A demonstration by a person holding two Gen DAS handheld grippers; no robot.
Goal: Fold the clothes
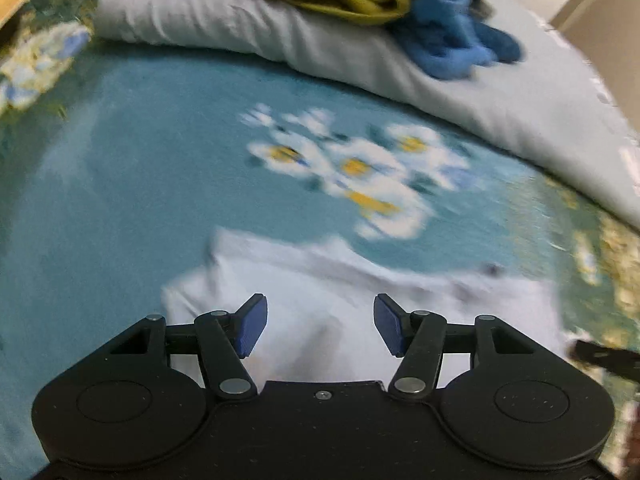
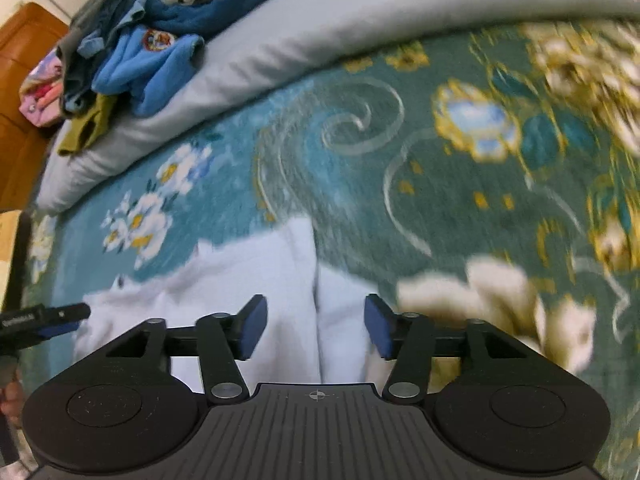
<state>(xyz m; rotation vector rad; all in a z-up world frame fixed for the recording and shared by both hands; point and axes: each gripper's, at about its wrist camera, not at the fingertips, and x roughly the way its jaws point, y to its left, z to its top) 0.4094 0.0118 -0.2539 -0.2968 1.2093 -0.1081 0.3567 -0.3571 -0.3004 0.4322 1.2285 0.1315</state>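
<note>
Both the left gripper [image 1: 320,330] and the right gripper [image 2: 316,330] hung wide apart, empty, over the white garment [image 2: 248,272] — best to pinch matching corners together.

Motion blur is smearing the floral bedspread [image 1: 352,172] and the white garment [image 1: 320,280]. Each gripper body is hiding the garment's near edge, and the frame is cropping the clothes pile [image 2: 132,40].

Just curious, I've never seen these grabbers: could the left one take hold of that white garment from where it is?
Probably yes. The left gripper is open right over the white garment, which lies flat on the bedspread with nothing between.
</note>
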